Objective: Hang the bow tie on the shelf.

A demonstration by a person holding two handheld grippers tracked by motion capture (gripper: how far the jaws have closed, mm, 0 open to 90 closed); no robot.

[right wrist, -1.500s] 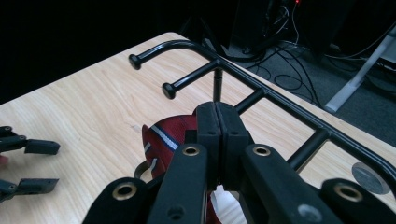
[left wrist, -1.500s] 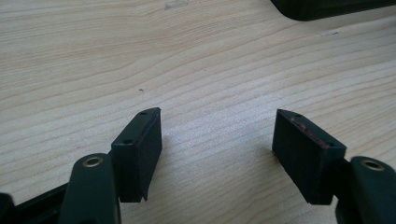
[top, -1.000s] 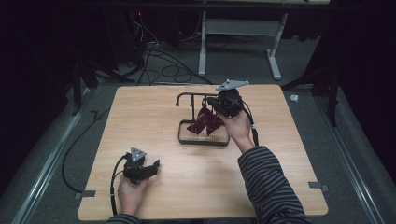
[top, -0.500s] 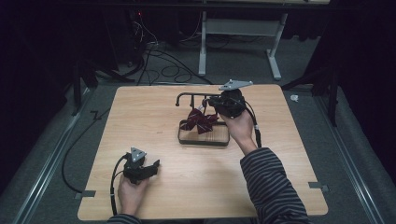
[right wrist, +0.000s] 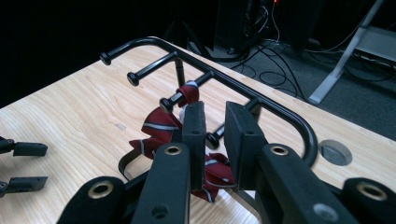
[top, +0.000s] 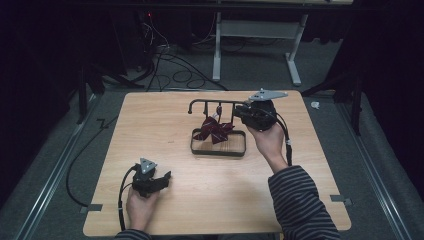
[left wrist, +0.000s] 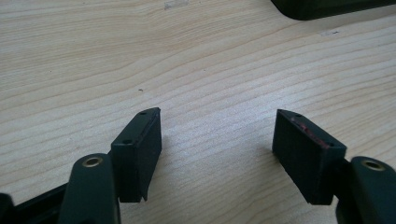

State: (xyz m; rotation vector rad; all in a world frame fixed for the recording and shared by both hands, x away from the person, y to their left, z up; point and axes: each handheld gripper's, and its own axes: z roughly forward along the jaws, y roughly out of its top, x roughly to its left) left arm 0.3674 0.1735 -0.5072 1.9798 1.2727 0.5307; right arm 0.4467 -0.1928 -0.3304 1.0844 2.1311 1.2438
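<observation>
Hanging from a peg of the black rack (top: 216, 107) near the surface's far edge, bow tie (top: 214, 131) just ahead of the right claw (right wrist: 215, 122), parted and empty; left claw (left wrist: 217, 149) open, near edge.

light: table (top: 165, 125) brightly lit, surroundings dark | shadows: soft | blur: near fingers (right wrist: 194, 126) slightly soft

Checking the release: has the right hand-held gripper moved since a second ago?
Yes. The right hand-held gripper has backed off to the right along the rack, away from the bow tie, jaws just opening.
</observation>
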